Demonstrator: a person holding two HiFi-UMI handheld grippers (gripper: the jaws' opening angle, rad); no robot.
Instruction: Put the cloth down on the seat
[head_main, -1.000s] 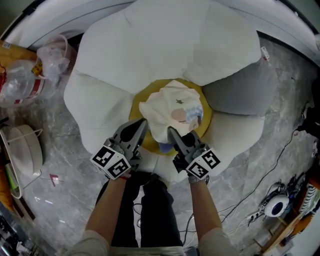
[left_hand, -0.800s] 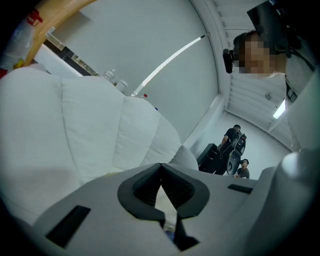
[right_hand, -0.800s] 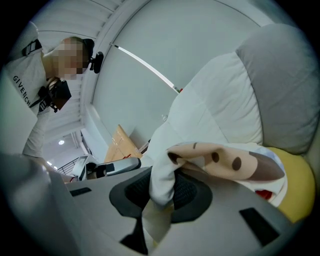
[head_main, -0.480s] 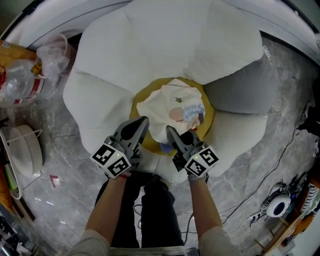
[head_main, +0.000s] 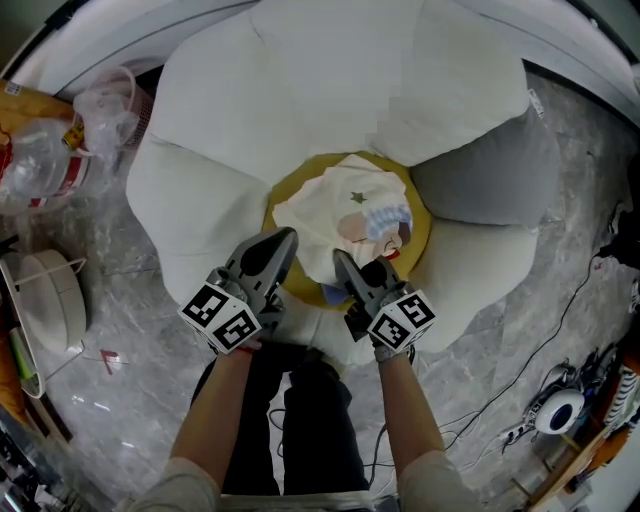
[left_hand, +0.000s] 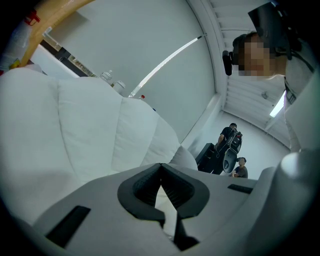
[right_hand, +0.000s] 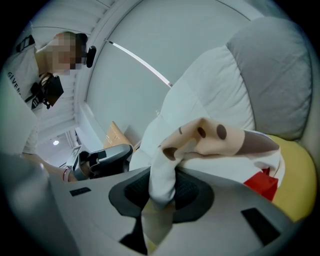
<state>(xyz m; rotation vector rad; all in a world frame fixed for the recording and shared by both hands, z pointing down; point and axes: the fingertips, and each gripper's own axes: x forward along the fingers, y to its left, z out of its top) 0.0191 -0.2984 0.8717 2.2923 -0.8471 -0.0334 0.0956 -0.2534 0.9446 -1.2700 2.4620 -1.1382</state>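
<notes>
The cream cloth (head_main: 345, 212) with a cartoon print lies bunched on the yellow round seat (head_main: 273, 215) in the middle of the white petal-shaped cushion chair (head_main: 330, 90). My right gripper (head_main: 341, 260) is at the cloth's near edge. In the right gripper view a white fold of the cloth (right_hand: 162, 172) sits pinched between the pads of the right gripper (right_hand: 160, 192), whose jaws have just been opening a little. My left gripper (head_main: 286, 238) rests to the left of the cloth, over the seat's near-left rim. The left gripper (left_hand: 161, 167) is shut with nothing in it.
A grey cushion (head_main: 480, 180) lies right of the seat. Plastic bags (head_main: 40, 150) and a white round object (head_main: 50, 300) sit on the marble floor at left. Cables and a device (head_main: 555, 410) lie at the lower right. My black-trousered legs (head_main: 300, 420) stand just below the chair.
My right gripper has sunk slightly with the cloth's edge, and the cloth has settled lower and flatter on the yellow seat. The left gripper has not moved.
</notes>
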